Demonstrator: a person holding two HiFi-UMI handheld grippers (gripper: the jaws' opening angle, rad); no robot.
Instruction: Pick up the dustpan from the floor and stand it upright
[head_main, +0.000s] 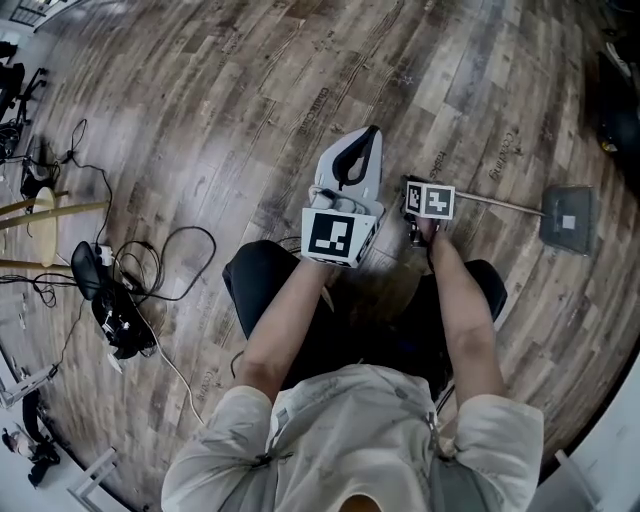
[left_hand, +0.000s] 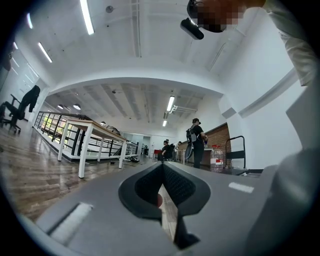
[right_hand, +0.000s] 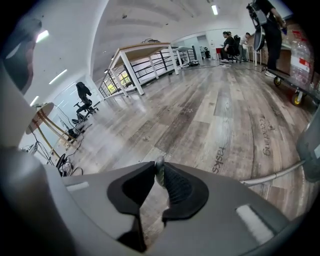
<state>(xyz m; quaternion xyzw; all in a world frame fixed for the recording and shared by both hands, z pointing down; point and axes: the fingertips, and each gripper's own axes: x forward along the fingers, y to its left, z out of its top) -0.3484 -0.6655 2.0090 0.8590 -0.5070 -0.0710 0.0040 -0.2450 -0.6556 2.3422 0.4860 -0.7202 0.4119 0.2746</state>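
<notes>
The dustpan is a flat grey pan (head_main: 568, 220) on a long thin metal handle (head_main: 500, 206), lying across the wooden floor to my right. My right gripper (head_main: 418, 205) is at the handle's near end, under its marker cube. In the right gripper view the gripper (right_hand: 160, 172) is shut on a thin grey tip of the handle, with the handle (right_hand: 272, 177) and pan (right_hand: 312, 150) trailing off to the right. My left gripper (head_main: 358, 155) is just left of it, held level. Its pads (left_hand: 150, 185) meet at the tips with nothing held.
A tangle of black cables and a power strip (head_main: 120, 290) lies on the floor to my left, beside wooden stool legs (head_main: 45, 215). A dark object (head_main: 620, 110) sits at the far right. Farther off are a white table (left_hand: 90, 135) and a standing person (left_hand: 196, 142).
</notes>
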